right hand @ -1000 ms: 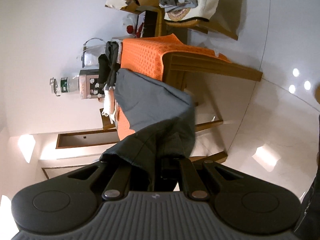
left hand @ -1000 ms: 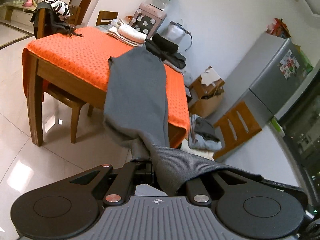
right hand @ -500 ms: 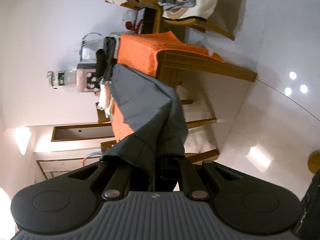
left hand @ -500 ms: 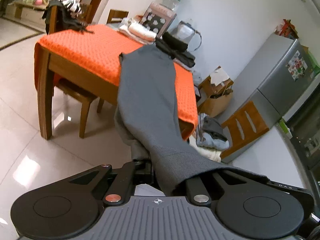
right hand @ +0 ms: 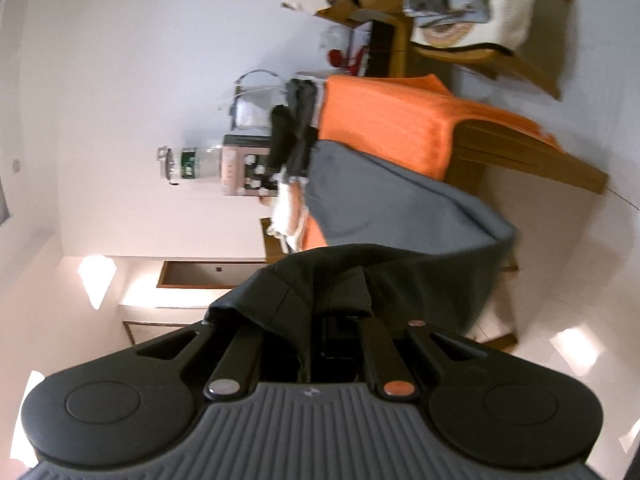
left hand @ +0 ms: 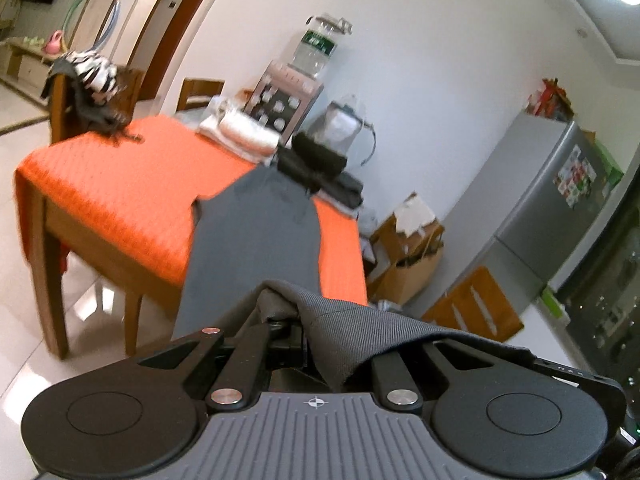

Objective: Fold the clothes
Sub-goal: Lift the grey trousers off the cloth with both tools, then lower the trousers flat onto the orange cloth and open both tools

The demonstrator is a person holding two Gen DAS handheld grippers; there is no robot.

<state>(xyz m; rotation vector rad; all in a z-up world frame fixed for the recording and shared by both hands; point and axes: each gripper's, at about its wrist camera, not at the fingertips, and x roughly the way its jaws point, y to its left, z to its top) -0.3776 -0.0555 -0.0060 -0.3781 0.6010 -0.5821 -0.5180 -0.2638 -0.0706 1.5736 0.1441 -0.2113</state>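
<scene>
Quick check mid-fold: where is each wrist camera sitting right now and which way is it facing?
Left wrist: on the left gripper, upright, facing the orange table; only the gripper body shows, shut on the grey garment.
Right wrist: on the right gripper, rolled sideways so the room looks tipped, facing the same table; gripper body only, shut on the garment.
Shared: table, garment, water dispenser, folded dark clothes.

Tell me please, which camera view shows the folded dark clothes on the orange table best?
The left wrist view. There the folded dark clothes sit upright on the orange table, at the far end of the grey garment, layers visible. The right wrist view shows them sideways, smaller and blurred.
</scene>
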